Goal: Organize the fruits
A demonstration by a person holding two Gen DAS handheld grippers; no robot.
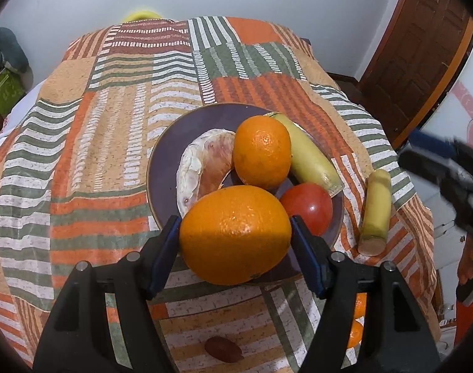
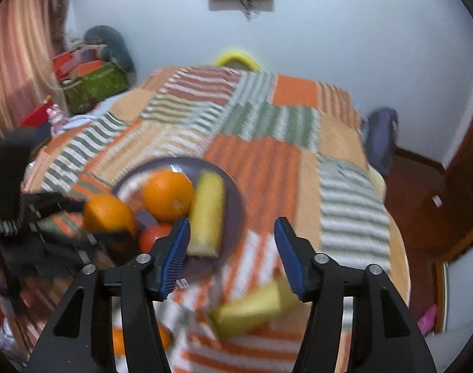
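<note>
My left gripper point(image 1: 235, 234) is shut on a large orange point(image 1: 235, 233) and holds it over the near rim of a purple plate point(image 1: 165, 155). On the plate lie a second orange point(image 1: 261, 155), a peeled citrus piece point(image 1: 205, 164), a red tomato point(image 1: 308, 206) and a banana half point(image 1: 308, 152). Another banana half point(image 1: 374, 211) lies on the cloth right of the plate. My right gripper point(image 2: 231, 255) is open and empty above the cloth, with that banana half point(image 2: 255, 307) just below it and the plate point(image 2: 233, 199) to its left.
The table carries a striped patchwork cloth point(image 1: 112, 155). A brown date point(image 1: 222, 349) and a small orange point(image 1: 356, 332) lie near its front edge. A wooden door point(image 1: 416, 56) stands at right. A green box point(image 2: 93, 87) and clutter sit at far left.
</note>
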